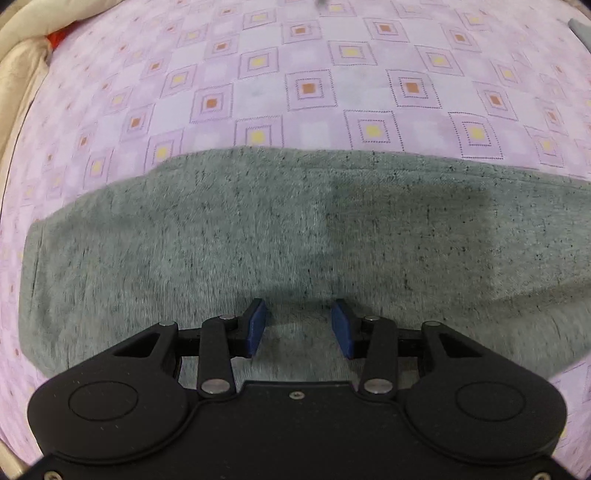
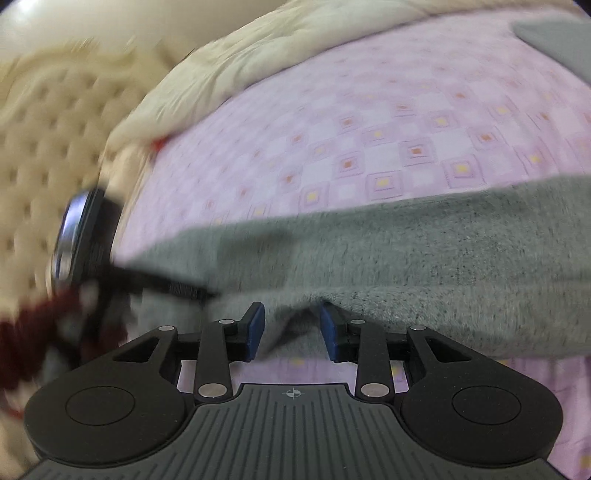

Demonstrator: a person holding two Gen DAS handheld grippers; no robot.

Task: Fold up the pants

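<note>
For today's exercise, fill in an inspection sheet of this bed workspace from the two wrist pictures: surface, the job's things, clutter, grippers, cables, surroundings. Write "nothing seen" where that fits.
Surface: pink bedsheet with a square pattern.
Job's things: grey pants lie spread across the sheet; a raised fold sits at their near edge in the right wrist view.
Clutter: a small red item at the sheet's edge; a grey item at the far corner, unclear.
Grippers: left gripper open over the pants, nothing between its pads; right gripper open, the raised fold between its pads.
Cables: nothing seen.
Surroundings: cream quilt bunched beside the sheet; the left side of the right wrist view is blurred.
</note>
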